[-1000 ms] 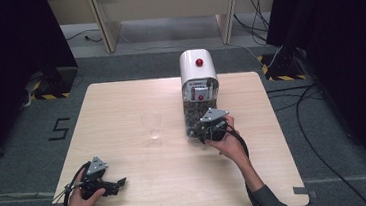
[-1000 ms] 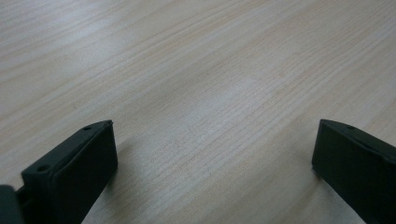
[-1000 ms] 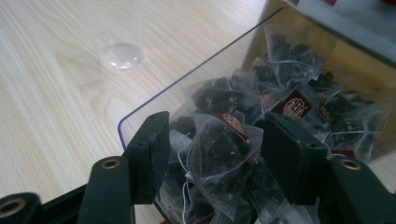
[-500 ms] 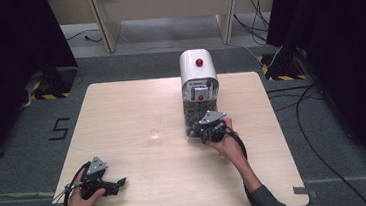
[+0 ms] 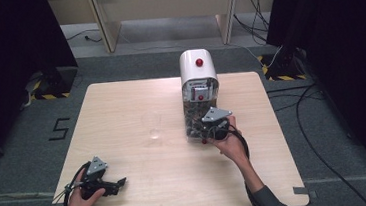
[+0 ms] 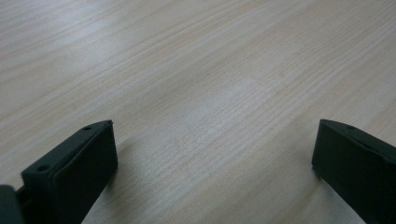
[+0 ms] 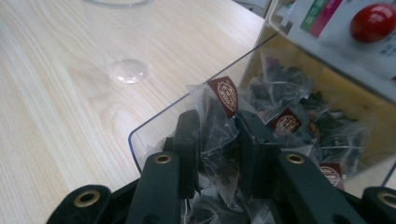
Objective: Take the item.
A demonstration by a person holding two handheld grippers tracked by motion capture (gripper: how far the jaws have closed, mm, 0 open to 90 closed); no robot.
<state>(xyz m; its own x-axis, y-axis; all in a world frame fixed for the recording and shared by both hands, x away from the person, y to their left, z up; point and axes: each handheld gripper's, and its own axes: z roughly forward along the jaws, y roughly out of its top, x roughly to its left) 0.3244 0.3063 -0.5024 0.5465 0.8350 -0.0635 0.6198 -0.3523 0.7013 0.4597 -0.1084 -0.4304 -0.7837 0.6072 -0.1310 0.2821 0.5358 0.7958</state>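
Note:
A white dispenser (image 5: 198,72) with a red knob (image 7: 372,21) stands at the table's far middle, its clear front bin (image 7: 299,116) full of tea bags. My right gripper (image 5: 205,130) is at the bin's mouth. In the right gripper view it (image 7: 215,135) is shut on a clear tea bag (image 7: 215,116) with a dark red tag. A clear plastic cup (image 5: 155,124) stands left of the dispenser, also seen as a cup (image 7: 122,42) beyond the bin. My left gripper (image 5: 118,182) rests open on the table's near left, its black fingers (image 6: 74,168) wide apart over bare wood.
The wooden table (image 5: 121,108) has open surface on its left half and along the front. Cables (image 5: 318,121) lie on the grey floor to the right. Wooden furniture legs (image 5: 101,20) stand behind the table.
The right gripper has moved slightly down and left at the dispenser's bin. The left gripper has stayed put.

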